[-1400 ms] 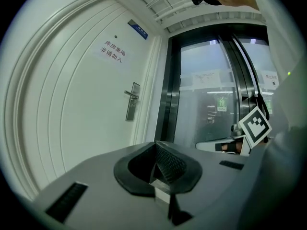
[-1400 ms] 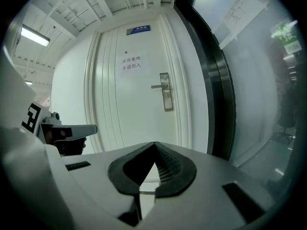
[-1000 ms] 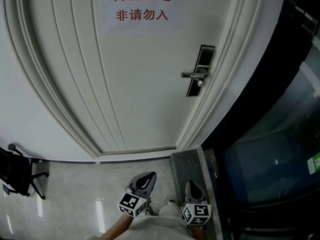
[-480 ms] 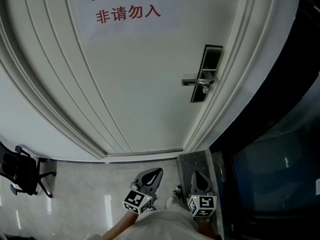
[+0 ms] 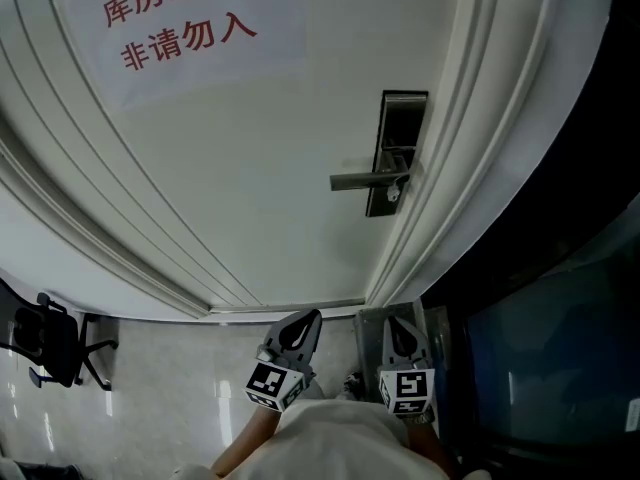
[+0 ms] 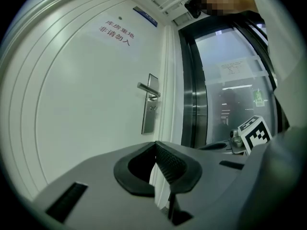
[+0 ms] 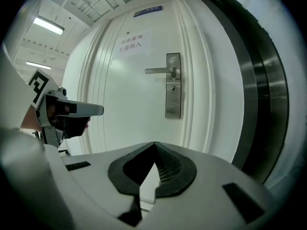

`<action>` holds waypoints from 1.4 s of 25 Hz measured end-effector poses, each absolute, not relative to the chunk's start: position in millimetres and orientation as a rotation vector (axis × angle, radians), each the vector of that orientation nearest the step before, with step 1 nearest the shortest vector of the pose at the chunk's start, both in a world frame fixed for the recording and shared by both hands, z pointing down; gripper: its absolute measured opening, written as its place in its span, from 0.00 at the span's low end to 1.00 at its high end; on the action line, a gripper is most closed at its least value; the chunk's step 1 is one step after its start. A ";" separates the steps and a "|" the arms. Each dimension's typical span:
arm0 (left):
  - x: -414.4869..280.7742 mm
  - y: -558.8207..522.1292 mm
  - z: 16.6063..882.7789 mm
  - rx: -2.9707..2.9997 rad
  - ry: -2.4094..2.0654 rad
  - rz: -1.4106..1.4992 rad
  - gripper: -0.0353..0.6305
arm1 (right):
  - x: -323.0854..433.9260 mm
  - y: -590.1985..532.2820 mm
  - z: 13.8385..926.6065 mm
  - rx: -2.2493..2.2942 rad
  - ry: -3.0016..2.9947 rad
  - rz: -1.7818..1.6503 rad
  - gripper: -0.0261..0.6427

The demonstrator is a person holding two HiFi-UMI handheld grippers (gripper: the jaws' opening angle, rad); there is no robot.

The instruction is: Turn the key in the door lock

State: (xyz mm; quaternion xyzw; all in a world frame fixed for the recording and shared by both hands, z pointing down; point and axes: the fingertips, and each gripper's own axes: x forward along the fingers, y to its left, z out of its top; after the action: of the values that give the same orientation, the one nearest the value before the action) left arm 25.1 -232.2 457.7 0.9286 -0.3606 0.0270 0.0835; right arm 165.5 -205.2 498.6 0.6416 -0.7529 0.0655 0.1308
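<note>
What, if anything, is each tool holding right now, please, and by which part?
Nothing is held: the left tool and the right tool are both shut and empty, well clear of the door handle.

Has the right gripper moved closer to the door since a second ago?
Yes. In the head view the right gripper sits nearer the door's bottom edge than it did a second ago; it has advanced toward that edge.

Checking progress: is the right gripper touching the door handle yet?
No, in the head view the right gripper sits well short of the door handle.
</note>
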 end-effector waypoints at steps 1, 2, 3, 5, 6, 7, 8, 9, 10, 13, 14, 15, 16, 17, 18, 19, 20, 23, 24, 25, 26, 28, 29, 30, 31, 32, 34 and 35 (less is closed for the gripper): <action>29.5 -236.9 456.5 2.770 -1.075 0.074 0.06 | 169.5 -210.6 497.8 1.861 -2.183 0.187 0.03; 32.8 -241.2 453.5 2.775 -1.069 0.063 0.06 | 171.7 -215.3 496.1 1.861 -2.181 0.186 0.03; 34.7 -245.6 449.7 2.786 -1.059 0.050 0.06 | 172.0 -219.5 493.8 1.863 -2.181 0.183 0.03; 34.9 -255.6 445.7 2.804 -1.036 0.036 0.06 | 168.3 -228.4 490.2 1.858 -2.181 0.146 0.03; 33.9 -261.6 446.8 2.801 -1.024 0.037 0.06 | 164.4 -233.2 488.4 1.845 -2.179 0.107 0.03; 32.4 -268.1 449.2 2.788 -1.013 0.040 0.06 | 159.1 -237.6 485.2 1.822 -2.173 0.054 0.03; 30.5 -275.4 451.2 2.770 -1.004 0.041 0.06 | 153.1 -241.6 479.4 1.793 -2.161 -0.014 0.03; 28.3 -283.4 451.8 2.756 -0.997 0.040 0.06 | 147.1 -245.7 471.3 1.761 -2.140 -0.095 0.03; 26.1 -291.5 450.8 2.752 -0.992 0.041 0.06 | 141.3 -250.1 462.2 1.721 -2.107 -0.181 0.03; 25.6 -313.5 445.4 2.778 -0.969 0.024 0.06 | 136.0 -265.2 443.9 1.616 -1.945 -0.388 0.03; 28.6 -320.1 444.3 2.783 -0.953 0.014 0.06 | 139.3 -272.1 439.1 1.601 -1.890 -0.436 0.03; 32.5 -326.3 443.1 2.788 -0.937 0.007 0.06 | 143.5 -279.9 433.6 1.589 -1.843 -0.478 0.03; 36.5 -331.6 441.2 2.795 -0.924 0.007 0.06 | 148.0 -287.8 427.7 1.578 -1.803 -0.512 0.03; 40.1 -335.7 438.5 2.805 -0.914 0.013 0.06 | 152.3 -295.3 422.0 1.567 -1.767 -0.539 0.03; 43.2 -339.0 434.8 2.818 -0.907 0.020 0.06 | 156.1 -302.3 416.4 1.555 -1.734 -0.562 0.03; 45.7 -342.1 430.1 2.832 -0.902 0.024 0.06 | 159.2 -309.1 410.9 1.540 -1.703 -0.587 0.03; 47.9 -345.1 425.0 2.847 -0.899 0.022 0.06 | 161.6 -315.6 405.5 1.523 -1.671 -0.617 0.03; 52.4 -351.1 414.6 2.874 -0.884 0.007 0.06 | 168.2 -332.7 389.4 1.472 -1.553 -0.734 0.03; 52.7 -351.9 412.0 2.875 -0.875 -0.003 0.06 | 169.4 -338.0 383.8 1.457 -1.515 -0.780 0.03; 52.3 -352.7 409.5 2.876 -0.868 -0.016 0.06 | 169.1 -343.4 378.5 1.439 -1.488 -0.824 0.03; 51.6 -353.6 407.3 2.875 -0.868 -0.030 0.06 | 167.7 -348.9 374.1 1.416 -1.480 -0.860 0.03; 50.1 -355.1 405.8 2.860 -0.880 -0.059 0.06 | 164.9 -359.6 369.6 1.369 -1.495 -0.885 0.06; 50.1 -355.3 406.2 2.852 -0.881 -0.070 0.06 | 165.2 -365.4 369.7 1.351 -1.495 -0.879 0.12; 51.1 -355.0 406.9 2.849 -0.873 -0.076 0.06 | 166.8 -371.1 371.1 1.332 -1.480 -0.872 0.18; 53.2 -354.3 407.7 2.850 -0.858 -0.079 0.06 | 169.4 -376.4 373.4 1.312 -1.452 -0.871 0.22; 55.9 -353.4 408.2 2.854 -0.842 -0.081 0.06 | 172.3 -380.6 375.8 1.291 -1.420 -0.874 0.23; 61.6 -352.2 408.3 2.864 -0.811 -0.090 0.06 | 176.4 -386.2 378.6 1.261 -1.376 -0.890 0.23; 64.0 -352.0 408.0 2.867 -0.798 -0.098 0.06 | 177.2 -388.2 378.9 1.253 -1.363 -0.899 0.23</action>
State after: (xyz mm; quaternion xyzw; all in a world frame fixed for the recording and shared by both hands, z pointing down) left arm 64.0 -352.0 408.0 0.9596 -0.2671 -0.0327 0.0821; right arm 177.2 -388.2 378.9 0.5217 -0.5676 -0.3743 0.5154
